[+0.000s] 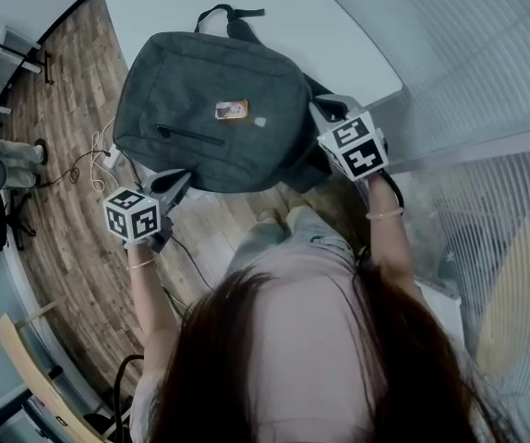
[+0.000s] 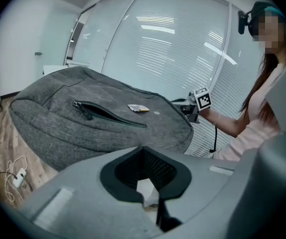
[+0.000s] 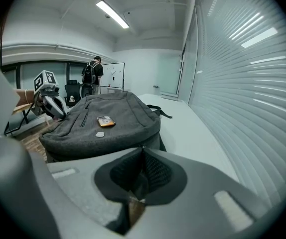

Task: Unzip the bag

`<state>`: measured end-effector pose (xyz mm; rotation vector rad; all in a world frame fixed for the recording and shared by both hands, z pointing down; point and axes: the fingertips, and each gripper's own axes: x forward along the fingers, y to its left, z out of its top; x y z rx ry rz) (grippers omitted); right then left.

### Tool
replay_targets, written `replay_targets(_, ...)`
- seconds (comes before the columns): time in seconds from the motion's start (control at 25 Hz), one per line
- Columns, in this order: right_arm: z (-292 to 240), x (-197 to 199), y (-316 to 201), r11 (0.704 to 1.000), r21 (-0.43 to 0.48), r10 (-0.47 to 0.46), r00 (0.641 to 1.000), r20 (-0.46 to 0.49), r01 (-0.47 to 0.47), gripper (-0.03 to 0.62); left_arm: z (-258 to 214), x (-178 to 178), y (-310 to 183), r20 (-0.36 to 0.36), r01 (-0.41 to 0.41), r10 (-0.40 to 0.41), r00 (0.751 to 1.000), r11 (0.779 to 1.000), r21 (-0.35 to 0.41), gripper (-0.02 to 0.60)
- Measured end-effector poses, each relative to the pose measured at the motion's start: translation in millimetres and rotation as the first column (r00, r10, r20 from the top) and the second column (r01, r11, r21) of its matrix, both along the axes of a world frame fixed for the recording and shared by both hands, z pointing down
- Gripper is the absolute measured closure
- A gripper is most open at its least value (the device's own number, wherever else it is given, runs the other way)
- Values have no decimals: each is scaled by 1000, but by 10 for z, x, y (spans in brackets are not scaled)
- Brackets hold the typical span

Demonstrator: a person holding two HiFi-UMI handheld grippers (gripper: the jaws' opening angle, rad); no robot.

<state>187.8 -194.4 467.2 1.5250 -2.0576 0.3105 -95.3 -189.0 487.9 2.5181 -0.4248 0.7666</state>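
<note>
Grey bag lies flat on the white table, near edge hanging over the table edge. My left gripper has its jaws closed together, tips at the bag's near left corner; I can't tell if anything is pinched. My right gripper also has its jaws pressed together, tips against the bag's right side. Front pocket zipper is closed, with an orange label beside it.
</note>
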Motion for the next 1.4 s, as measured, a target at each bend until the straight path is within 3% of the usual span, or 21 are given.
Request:
replay_targets(0.32, 15, -31, 22, 999, -13, -39, 999, 11, 40, 582, -276, 419, 148, -69, 3, 2, 998, 997, 77, 554)
replay_targets(0.56, 11, -55, 37, 998, -6, -64, 998, 22, 64, 582, -347, 726, 255, -109, -14, 22, 994, 997, 80, 532)
replay_targets(1.4, -27, -58, 84, 984, 34, -176, 983, 57, 174, 582, -521, 1674, 593, -76, -95, 106, 992, 986, 137, 466)
